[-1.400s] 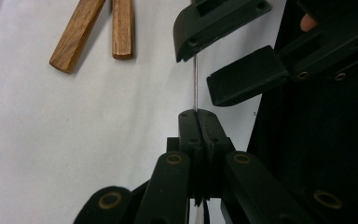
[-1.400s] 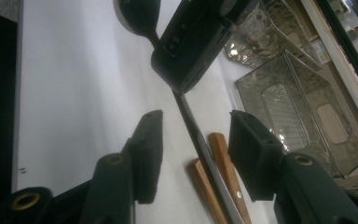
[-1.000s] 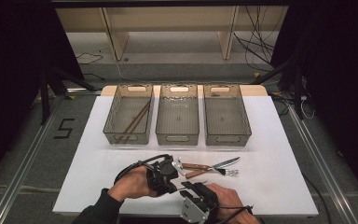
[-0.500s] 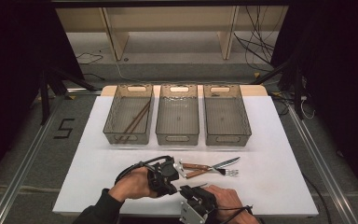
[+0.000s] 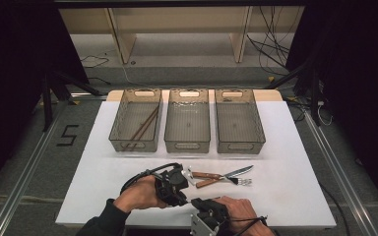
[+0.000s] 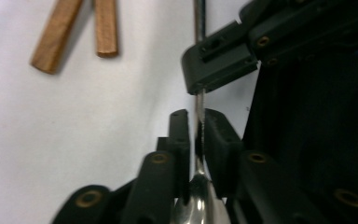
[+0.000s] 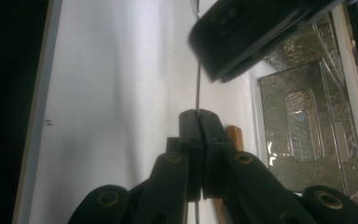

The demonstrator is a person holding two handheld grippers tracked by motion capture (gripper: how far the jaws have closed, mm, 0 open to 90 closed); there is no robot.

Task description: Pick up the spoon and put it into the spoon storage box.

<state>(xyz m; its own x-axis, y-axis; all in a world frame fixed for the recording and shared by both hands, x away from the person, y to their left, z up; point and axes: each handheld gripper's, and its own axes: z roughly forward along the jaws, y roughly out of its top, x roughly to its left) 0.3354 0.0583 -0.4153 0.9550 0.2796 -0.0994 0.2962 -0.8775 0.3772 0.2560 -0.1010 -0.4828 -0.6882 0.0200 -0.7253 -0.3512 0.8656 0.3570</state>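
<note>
Caught between both tools at the near edge of the white table (image 5: 295,162): a metal spoon (image 6: 198,203), turned edge-on, just in front of the person's hands. Seen along the left gripper (image 6: 199,135) with its shiny bowl low between the black jaws and its thin handle running up to the right gripper (image 6: 219,65) beyond. Have just been opening, those left jaws, and now stand slightly apart, with a sliver of gap beside the handle, so no longer pressing on it. Have just been closing on the right gripper (image 7: 198,121), pads now pressed together on the spoon's handle (image 7: 198,84), which carries on up to the left gripper (image 7: 251,32). Lying just beyond on the table, crossed and touching: a knife (image 5: 226,173) and a fork (image 5: 229,181), both with wooden handles. Farther back, side by side: three clear bins (image 5: 189,146), with chopsticks (image 5: 143,127) in the leftmost.
</note>
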